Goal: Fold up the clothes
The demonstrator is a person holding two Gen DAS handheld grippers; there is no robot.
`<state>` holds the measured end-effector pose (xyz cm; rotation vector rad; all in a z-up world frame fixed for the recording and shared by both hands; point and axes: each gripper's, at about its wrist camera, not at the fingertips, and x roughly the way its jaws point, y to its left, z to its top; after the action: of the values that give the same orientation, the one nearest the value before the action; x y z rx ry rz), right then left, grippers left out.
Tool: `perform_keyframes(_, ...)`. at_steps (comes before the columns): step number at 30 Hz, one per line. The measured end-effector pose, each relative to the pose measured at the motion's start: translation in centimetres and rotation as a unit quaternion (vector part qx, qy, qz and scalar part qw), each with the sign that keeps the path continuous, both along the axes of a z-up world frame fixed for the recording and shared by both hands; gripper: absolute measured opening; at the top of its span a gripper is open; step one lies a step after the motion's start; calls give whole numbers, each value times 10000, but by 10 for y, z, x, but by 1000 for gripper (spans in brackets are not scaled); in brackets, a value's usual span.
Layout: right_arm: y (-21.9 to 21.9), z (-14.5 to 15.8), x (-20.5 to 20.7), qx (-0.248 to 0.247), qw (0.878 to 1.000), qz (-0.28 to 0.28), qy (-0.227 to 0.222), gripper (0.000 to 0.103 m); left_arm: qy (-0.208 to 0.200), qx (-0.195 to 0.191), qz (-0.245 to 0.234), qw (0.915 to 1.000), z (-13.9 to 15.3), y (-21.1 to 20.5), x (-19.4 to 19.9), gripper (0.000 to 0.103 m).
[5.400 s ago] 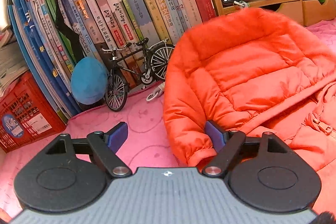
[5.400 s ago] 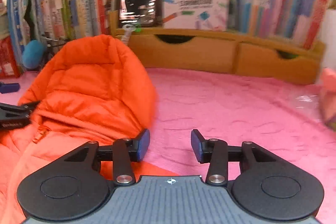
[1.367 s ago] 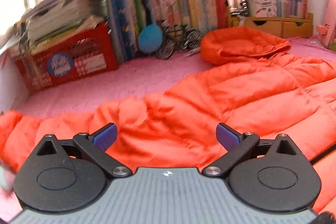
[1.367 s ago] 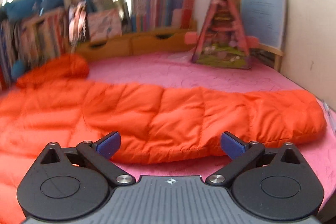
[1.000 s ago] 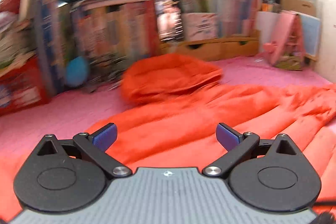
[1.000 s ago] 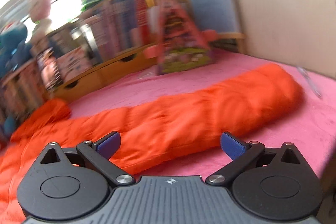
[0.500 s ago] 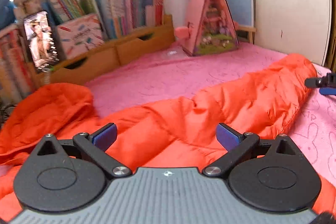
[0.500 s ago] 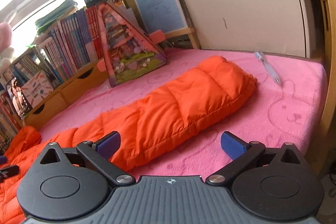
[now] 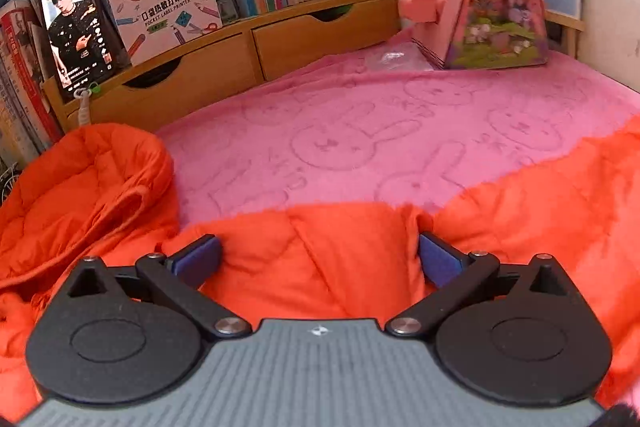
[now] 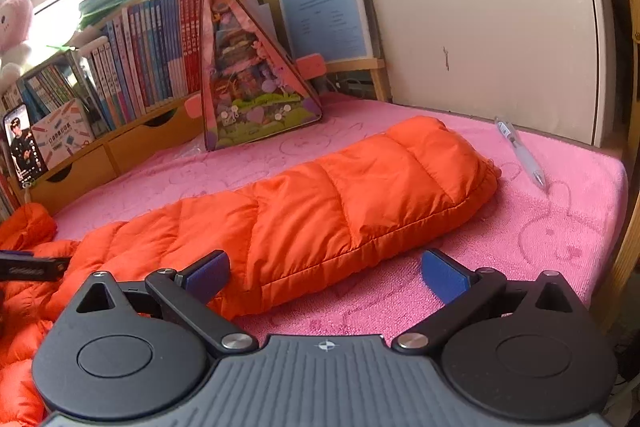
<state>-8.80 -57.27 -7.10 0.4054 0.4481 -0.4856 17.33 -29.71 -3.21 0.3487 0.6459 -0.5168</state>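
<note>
Lower and nearer than half a second ago. Left gripper (image 9: 318, 255) spread wide over orange jacket (image 9: 340, 251) on pink blanket (image 9: 360, 131); hood (image 9: 80, 179) at left. Box (image 9: 164, 15) reads "POCKET LABEL PRINTER". Right gripper (image 10: 324, 273) wide, empty; sleeve (image 10: 340, 195) runs lengthwise, cuff rightward toward pen (image 10: 520, 155).

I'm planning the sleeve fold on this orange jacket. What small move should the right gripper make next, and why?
Probably ease the right gripper forward and left, so its open jaws straddle the near edge of the sleeve. The sleeve lies flat and outstretched on the pink blanket, and only the left pad is at the fabric; the other is over bare blanket.
</note>
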Motion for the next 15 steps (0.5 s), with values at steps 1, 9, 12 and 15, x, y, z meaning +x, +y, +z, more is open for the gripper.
perform_keyframes(1,-1,0,-1,38,10000,-3,-47,103,30,-27,60,10000,1,0,3,103)
perform_keyframes(9,-15,5,6,376,9991,-176,-66,103,110,-698,195,9973,32,53,-14,101)
perform_keyframes(12,-26,8,17,583,9977,-338,-27,103,27,-744,294,9968,43,92,-28,101)
perform_keyframes(15,-33,9,29,653,9967,-476,19,97,-345,-677,588,9954,49,139,-44,101)
